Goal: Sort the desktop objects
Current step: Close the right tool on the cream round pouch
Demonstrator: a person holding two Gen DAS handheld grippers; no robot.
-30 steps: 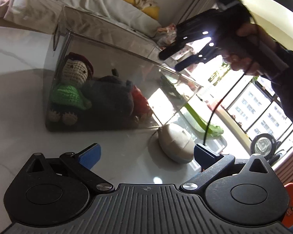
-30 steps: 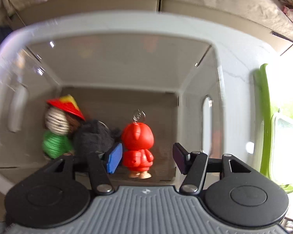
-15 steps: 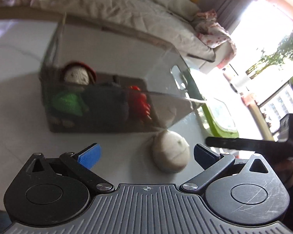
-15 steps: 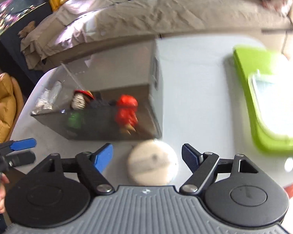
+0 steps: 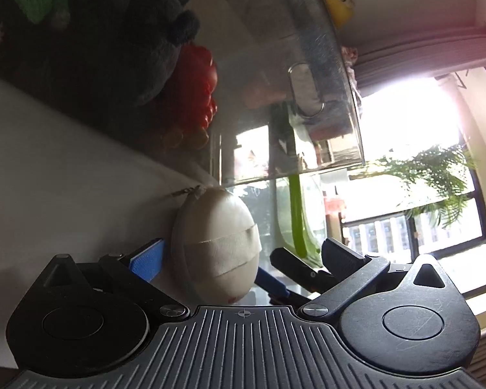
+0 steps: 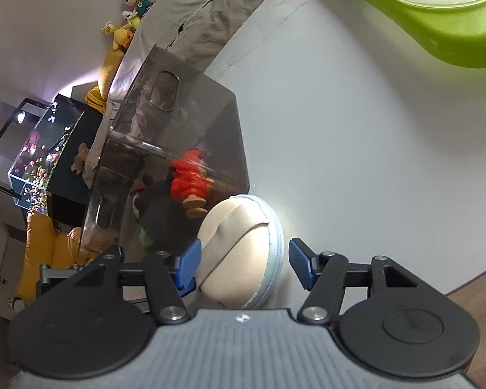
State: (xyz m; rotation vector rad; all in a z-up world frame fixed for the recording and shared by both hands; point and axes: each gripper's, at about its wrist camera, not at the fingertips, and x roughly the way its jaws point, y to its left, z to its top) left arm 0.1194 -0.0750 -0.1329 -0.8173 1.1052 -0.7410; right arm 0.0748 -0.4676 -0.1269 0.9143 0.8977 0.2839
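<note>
While both claws stand spread, the round white pouch (image 6: 239, 253) lies on the table between the right gripper (image 6: 241, 261) fingers at twelve o'clock; left gripper (image 5: 239, 259) flanks it too, clear bin (image 6: 178, 136) beyond at eleven.

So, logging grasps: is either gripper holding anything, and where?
Nothing yet: both the left gripper and right gripper are open, straddling the round white pouch.
</note>
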